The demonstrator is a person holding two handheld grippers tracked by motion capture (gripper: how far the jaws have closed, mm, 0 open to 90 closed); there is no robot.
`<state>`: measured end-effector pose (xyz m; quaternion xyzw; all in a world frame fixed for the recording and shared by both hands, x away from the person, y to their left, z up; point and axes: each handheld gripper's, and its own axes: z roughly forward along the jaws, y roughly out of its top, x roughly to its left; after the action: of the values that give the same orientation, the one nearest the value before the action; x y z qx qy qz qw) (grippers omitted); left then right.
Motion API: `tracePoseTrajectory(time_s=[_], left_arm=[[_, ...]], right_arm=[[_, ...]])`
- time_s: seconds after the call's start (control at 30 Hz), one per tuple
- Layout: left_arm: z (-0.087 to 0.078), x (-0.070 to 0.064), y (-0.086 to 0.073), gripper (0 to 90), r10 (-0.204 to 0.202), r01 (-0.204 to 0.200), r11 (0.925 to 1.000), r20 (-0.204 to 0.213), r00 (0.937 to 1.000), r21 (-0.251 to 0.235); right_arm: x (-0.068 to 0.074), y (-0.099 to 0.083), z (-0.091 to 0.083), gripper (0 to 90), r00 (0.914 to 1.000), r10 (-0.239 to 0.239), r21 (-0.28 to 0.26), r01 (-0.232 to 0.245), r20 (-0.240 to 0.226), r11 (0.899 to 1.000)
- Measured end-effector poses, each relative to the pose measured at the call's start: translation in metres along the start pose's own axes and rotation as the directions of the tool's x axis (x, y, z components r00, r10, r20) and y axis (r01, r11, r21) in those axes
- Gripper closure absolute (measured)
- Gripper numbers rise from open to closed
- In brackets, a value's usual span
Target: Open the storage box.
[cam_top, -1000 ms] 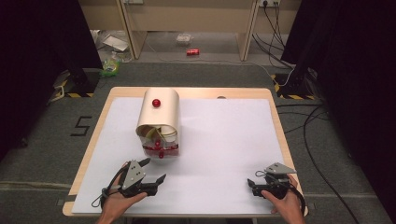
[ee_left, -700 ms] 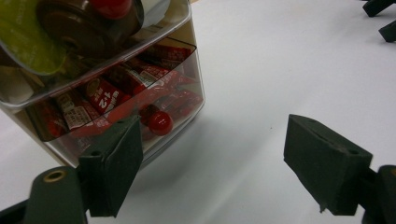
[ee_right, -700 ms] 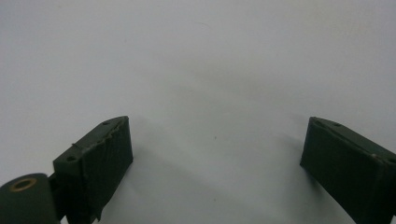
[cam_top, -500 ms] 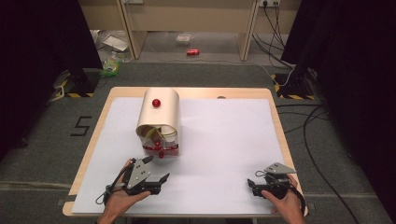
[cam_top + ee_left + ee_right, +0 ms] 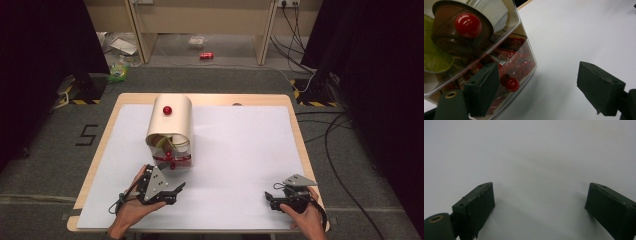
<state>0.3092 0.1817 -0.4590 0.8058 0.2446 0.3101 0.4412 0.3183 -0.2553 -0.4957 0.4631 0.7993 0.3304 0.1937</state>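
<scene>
The left gripper [image 5: 537, 92] gapes beside a clear box [image 5: 524, 53] of red packets [image 5: 515, 67]; a red knob [image 5: 511, 83] shows near one jaw.

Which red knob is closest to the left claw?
The lower red knob on the clear drawer front, just ahead of the left claw; the other knob sits on the cream top.

Drawer box [image 5: 171, 135] on table [image 5: 240, 145], left of centre; left claw [image 5: 172, 192] before it

The cabinet [image 5: 477, 53] runs off the left gripper view's top and left edges — its red packets [image 5: 515, 67] blur behind clear plastic, labels unreadable. Floor litter [image 5: 206, 55] in the high view — too small to identify.
</scene>
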Motion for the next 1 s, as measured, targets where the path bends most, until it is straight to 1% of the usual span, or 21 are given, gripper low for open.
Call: tracePoseTrajectory(time_s=[0.07, 0.17, 0.27, 0.33, 0.37, 0.47, 0.6, 0.73, 0.83, 0.9, 1.0], left_arm=[[0.001, 0.000, 0.001, 18.1, 0.015, -0.015, 0.9999, -0.002, 0.9999, 0.004], [0.003, 0.001, 0.001, 18.1, 0.021, -0.021, 0.9998, -0.005, 0.9998, 0.005], [0.006, 0.002, 0.000, 18.1, 0.038, -0.038, 0.9992, -0.008, 0.9993, 0.017], [0.006, 0.002, 0.000, 18.0, 0.040, -0.040, 0.9990, -0.008, 0.9992, 0.019], [0.008, 0.002, 0.000, 18.0, 0.055, -0.054, 0.9982, -0.016, 0.9984, 0.023], [0.010, 0.001, 0.000, 18.0, 0.073, -0.073, 0.9970, -0.025, 0.9970, 0.027], [0.013, 0.000, -0.001, 18.0, 0.104, -0.102, 0.9938, -0.037, 0.9939, 0.045], [0.015, 0.000, -0.002, 18.1, 0.121, -0.119, 0.9918, -0.054, 0.9912, 0.047], [0.017, 0.001, -0.002, 18.2, 0.131, -0.129, 0.9903, -0.056, 0.9897, 0.052], [0.018, 0.000, -0.003, 19.1, 0.147, -0.143, 0.9879, -0.054, 0.9877, 0.060], [0.020, -0.002, -0.003, 19.7, 0.181, -0.177, 0.9817, -0.063, 0.9814, 0.071]], right_arm=[[0.000, 0.000, 0.000, 8.8, 1.0000, 0.000, 0.000, 0.000, 0.000, 1.000], [0.000, 0.000, 0.000, 8.8, 1.0000, 0.003, 0.000, -0.003, -0.001, 1.000], [0.000, 0.000, 0.000, 8.8, 1.0000, 0.002, 0.001, -0.002, -0.001, 1.000], [0.000, 0.000, 0.000, 8.8, 1.0000, 0.002, 0.001, -0.002, -0.001, 1.000], [0.000, 0.000, 0.000, 8.8, 1.0000, 0.002, 0.000, -0.002, -0.002, 1.000], [0.000, 0.000, 0.000, 8.8, 1.0000, 0.003, 0.000, -0.003, -0.002, 1.000], [0.000, 0.000, 0.000, 8.7, 1.0000, 0.003, 0.001, -0.003, -0.002, 1.000], [0.000, 0.000, 0.000, 8.7, 1.0000, 0.002, 0.001, -0.002, -0.002, 1.000], [0.000, 0.000, 0.000, 8.6, 1.0000, 0.002, 0.002, -0.002, -0.003, 1.000], [0.000, 0.000, 0.000, 8.6, 1.0000, 0.002, 0.002, -0.002, -0.002, 1.000], [0.000, 0.000, 0.000, 8.6, 1.0000, 0.002, 0.000, -0.002, -0.002, 1.000]])
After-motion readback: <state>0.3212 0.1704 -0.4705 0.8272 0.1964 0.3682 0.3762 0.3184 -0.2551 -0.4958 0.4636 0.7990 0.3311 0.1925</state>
